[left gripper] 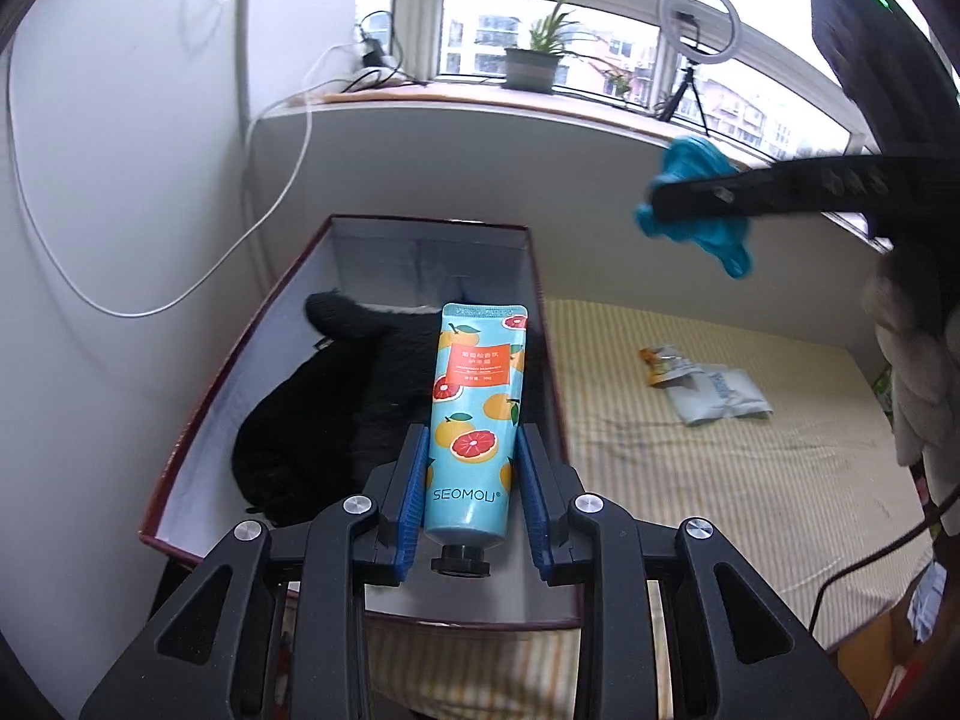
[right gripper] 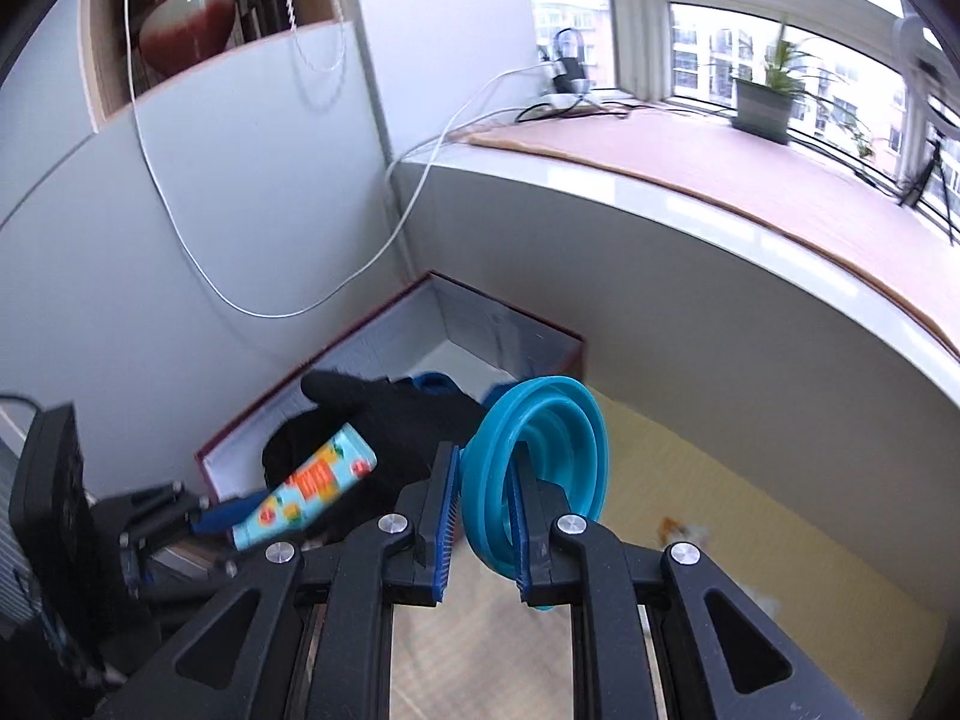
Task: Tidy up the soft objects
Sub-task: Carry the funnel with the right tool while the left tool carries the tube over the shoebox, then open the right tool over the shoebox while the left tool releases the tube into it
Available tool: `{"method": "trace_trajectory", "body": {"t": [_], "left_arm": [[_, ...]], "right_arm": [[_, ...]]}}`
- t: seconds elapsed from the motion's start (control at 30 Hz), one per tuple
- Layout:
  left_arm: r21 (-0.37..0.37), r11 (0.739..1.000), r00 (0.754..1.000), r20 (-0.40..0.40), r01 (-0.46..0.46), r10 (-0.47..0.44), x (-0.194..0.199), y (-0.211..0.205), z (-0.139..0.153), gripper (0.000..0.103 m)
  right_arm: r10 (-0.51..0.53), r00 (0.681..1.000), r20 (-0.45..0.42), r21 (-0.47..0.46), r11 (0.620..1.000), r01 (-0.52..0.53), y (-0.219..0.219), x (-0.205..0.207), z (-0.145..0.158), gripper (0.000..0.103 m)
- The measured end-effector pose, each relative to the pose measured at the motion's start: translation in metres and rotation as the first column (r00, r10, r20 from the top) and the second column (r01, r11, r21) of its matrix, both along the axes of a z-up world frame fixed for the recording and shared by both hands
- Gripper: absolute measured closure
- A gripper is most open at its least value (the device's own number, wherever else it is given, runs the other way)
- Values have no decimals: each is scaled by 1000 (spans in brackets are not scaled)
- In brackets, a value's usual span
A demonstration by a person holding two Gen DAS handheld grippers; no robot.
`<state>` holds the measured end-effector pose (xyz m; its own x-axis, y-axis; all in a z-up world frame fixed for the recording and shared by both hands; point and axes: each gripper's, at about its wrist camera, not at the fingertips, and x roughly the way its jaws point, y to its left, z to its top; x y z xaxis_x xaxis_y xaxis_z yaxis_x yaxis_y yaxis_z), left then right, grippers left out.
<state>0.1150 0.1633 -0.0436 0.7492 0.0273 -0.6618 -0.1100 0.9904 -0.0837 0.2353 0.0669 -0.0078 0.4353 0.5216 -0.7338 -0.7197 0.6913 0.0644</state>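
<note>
Tube [left gripper: 474, 420] is being clenched over the box [left gripper: 198, 420] by the left tongs [left gripper: 474, 468]; right tongs [right gripper: 483, 516] are gripping a blue funnel [right gripper: 540, 468]. Black glove [left gripper: 312, 414] already boxed; packets [left gripper: 702, 384] on the bed remaining.

Glove [left gripper: 312, 414] in box [left gripper: 198, 414]

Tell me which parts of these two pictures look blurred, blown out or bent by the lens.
Left wrist view: the fruit-printed hand cream tube in the left gripper is sharp; the right gripper holding the teal collapsible silicone funnel is smeared; window panes blown out, sill bowed. Right wrist view: the tube is motion-blurred, the funnel crisp, the ring light streaked at the edge.
</note>
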Motion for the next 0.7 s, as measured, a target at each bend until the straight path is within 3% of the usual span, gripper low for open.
{"method": "trace_trajectory", "body": {"t": [0.3, 0.37, 0.4, 0.43, 0.5, 0.53, 0.7], "left_arm": [[-75, 995, 998, 8, -59, 60, 8, 19, -5, 75], [-73, 994, 996, 1, -85, 85, 8, 24, -6, 69], [-78, 992, 995, 0, -95, 96, 7, 26, -6, 58], [-90, 990, 994, 3, -105, 105, 6, 28, -6, 45], [-105, 987, 992, 10, -124, 126, 2, 32, -5, 40], [-102, 987, 992, 12, -125, 127, 0, 32, -5, 40], [-69, 992, 994, 18, -104, 105, -6, 28, -2, 40]], "right_arm": [[27, 999, -40, -23, 999, -28, 74, 42, -12, 89], [39, 997, -60, -19, 999, -40, 82, 48, -17, 88], [47, 996, -71, -11, 999, -48, 87, 52, -21, 87], [40, 997, -69, -13, 999, -41, 88, 52, -22, 83], [25, 997, -79, -24, 999, -27, 94, 56, -28, 45], [23, 997, -75, -20, 1000, -25, 93, 56, -28, 41], [8, 999, -50, -9, 1000, -8, 82, 52, -18, 40]]}}
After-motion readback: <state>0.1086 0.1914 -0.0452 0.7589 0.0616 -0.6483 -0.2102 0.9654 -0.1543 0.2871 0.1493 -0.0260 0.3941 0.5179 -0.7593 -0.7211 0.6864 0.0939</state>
